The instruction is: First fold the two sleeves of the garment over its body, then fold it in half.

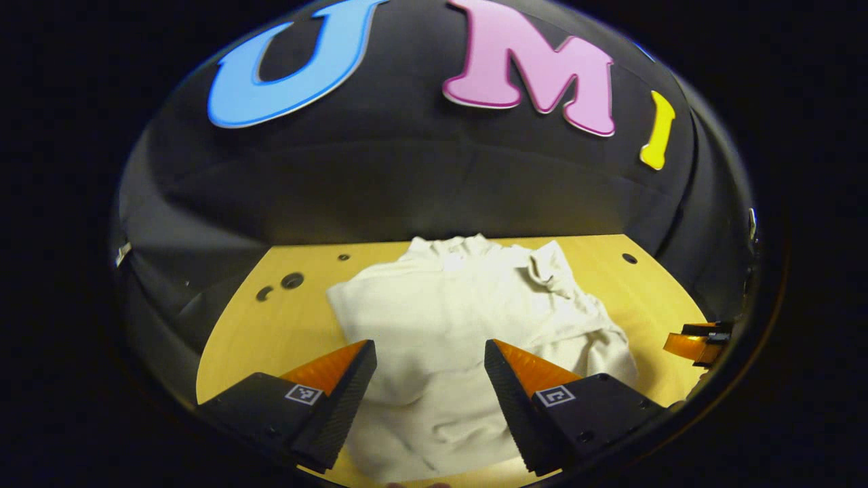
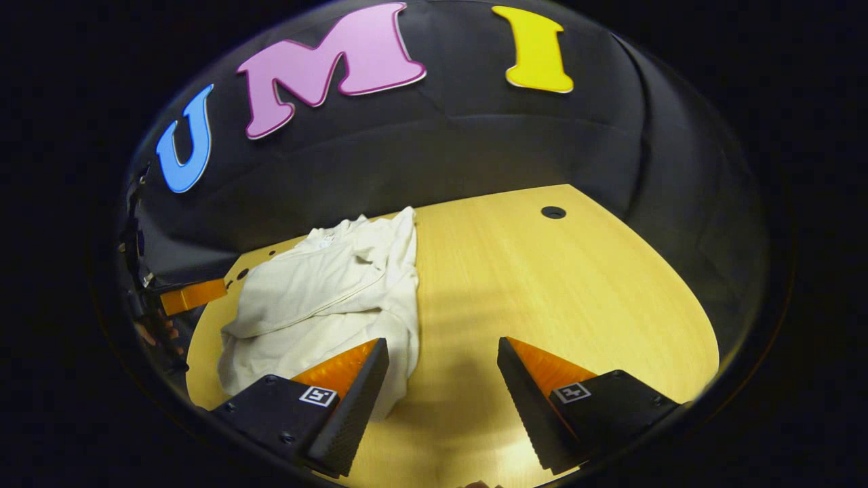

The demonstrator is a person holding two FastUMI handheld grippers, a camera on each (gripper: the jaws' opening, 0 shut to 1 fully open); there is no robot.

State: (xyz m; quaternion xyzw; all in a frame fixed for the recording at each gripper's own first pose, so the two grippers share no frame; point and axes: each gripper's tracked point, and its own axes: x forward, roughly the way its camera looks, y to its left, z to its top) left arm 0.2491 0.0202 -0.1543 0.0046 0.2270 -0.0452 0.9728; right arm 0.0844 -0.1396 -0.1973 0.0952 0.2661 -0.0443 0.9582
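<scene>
two open tools above one cream garment, one table

A staged recording booth, not a home: black cloth wall curves closely behind a bare pale wooden counter with round drilled holes at its far edge.

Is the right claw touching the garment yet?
Cannot tell. In the right gripper view the right claw is open; one finger overlaps the garment's edge, contact unclear.
</scene>
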